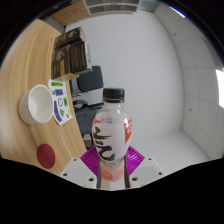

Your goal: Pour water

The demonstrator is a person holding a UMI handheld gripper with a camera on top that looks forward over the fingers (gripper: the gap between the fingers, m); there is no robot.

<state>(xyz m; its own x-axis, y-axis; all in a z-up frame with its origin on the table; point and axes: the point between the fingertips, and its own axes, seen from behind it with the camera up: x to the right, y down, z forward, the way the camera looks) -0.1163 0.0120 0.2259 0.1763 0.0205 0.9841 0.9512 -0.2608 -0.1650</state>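
A clear plastic bottle point(111, 135) with a black cap and a white label with dark and red markings stands upright between my fingers. My gripper point(111, 163) is shut on the bottle's lower body, with the purple pads point(134, 156) pressing on both sides. A white bowl point(38, 101) sits on the wooden table to the left, beyond the fingers. The bottle's base is hidden behind my fingers.
The wooden table point(30, 60) curves along the left. A green and white box point(60, 101) lies just right of the bowl. A red round lid point(47, 154) lies near the table's front edge. A dark chair point(88, 82) and shelving stand behind; grey floor spreads to the right.
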